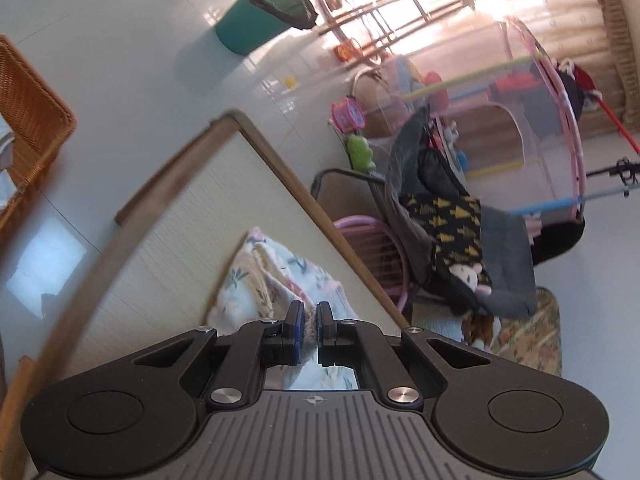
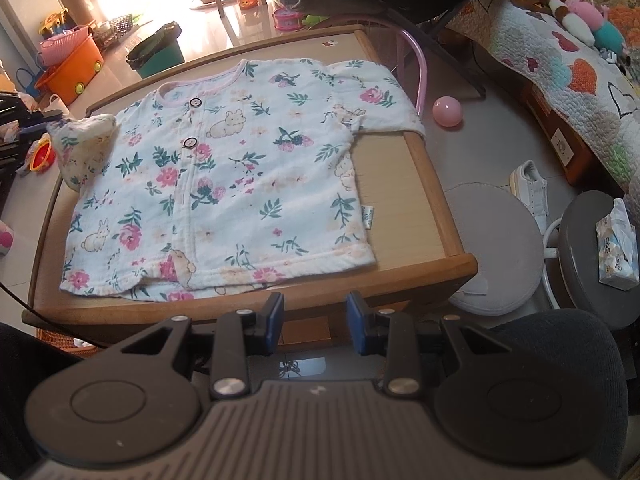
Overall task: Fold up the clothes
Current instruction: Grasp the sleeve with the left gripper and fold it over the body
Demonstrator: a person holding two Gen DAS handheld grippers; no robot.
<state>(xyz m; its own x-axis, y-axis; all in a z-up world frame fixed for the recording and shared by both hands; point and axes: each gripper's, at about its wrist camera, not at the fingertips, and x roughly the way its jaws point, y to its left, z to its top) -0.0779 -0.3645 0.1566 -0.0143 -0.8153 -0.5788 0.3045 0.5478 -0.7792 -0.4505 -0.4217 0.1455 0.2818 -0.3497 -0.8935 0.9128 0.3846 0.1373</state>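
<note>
A white floral baby shirt (image 2: pixel 240 176) lies spread, buttons up, on a small wooden table (image 2: pixel 404 184). Its left sleeve (image 2: pixel 84 144) is pulled up off the tabletop into a peak, and my left gripper (image 2: pixel 44 122) at the table's left side is shut on it. In the left wrist view the same sleeve cloth (image 1: pixel 264 276) is pinched between the left gripper (image 1: pixel 308 308) pads above the table (image 1: pixel 188 200). The right sleeve hangs over the table's far right edge. My right gripper (image 2: pixel 316 300) hovers open before the table's near edge, with nothing between its fingers.
A teal bin (image 1: pixel 256 12) and a wicker basket (image 1: pixel 28 112) stand on the floor beyond the table. Right of the table are a pink ball (image 2: pixel 447 111), a round grey stool (image 2: pixel 496 248), a tissue pack (image 2: pixel 616 248) and a quilted bed. A chair with clothes (image 1: pixel 440 220) stands behind.
</note>
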